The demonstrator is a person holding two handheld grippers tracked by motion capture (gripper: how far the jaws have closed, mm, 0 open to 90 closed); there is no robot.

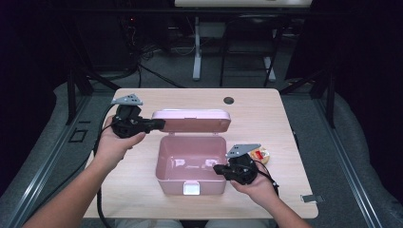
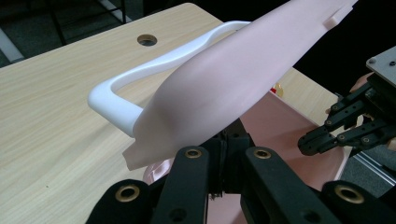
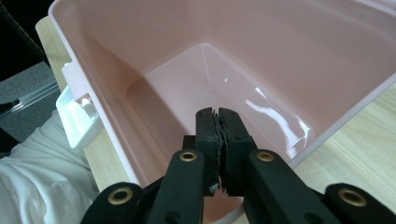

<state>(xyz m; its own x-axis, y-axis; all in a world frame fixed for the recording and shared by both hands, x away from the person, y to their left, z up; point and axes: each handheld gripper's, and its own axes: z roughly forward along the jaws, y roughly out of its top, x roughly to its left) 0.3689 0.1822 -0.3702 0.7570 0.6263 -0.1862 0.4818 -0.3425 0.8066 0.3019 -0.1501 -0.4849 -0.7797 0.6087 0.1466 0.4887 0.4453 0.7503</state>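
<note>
Dark curtains and desk frames are closing in behind a pale wooden surface [image 1: 266,123], and the pink box [image 1: 164,178] is sitting near the middle of it, toward the person's edge, with its white latch [image 1: 192,189] facing them. Everything else is placed around that box.

Its lid [image 1: 191,120] is standing raised at the far side of the box, hinged back. The left gripper [image 1: 159,124] is reaching in from the box's left, and its jaws are pinching the left end of the lid; in the left gripper view the pink lid [image 2: 233,79] is running out from between the closed jaws, with its white handle [image 2: 140,77] curving behind it. So the opening looks done and the lid is being kept up.

At the box's right wall, the right gripper [image 1: 219,168] is pointing inward over the rim. In the right gripper view its jaws are pressed together with nothing between them, hovering above the bare, glossy inside of the box [image 3: 289,51].

Just right of the box, behind the right hand [image 1: 259,185], a small round thing with red and yellow markings [image 1: 261,154] is lying on the surface; what it is I cannot tell.

Judging from this, the remaining work is likely to be putting that small thing into the box and lowering the lid.
</note>
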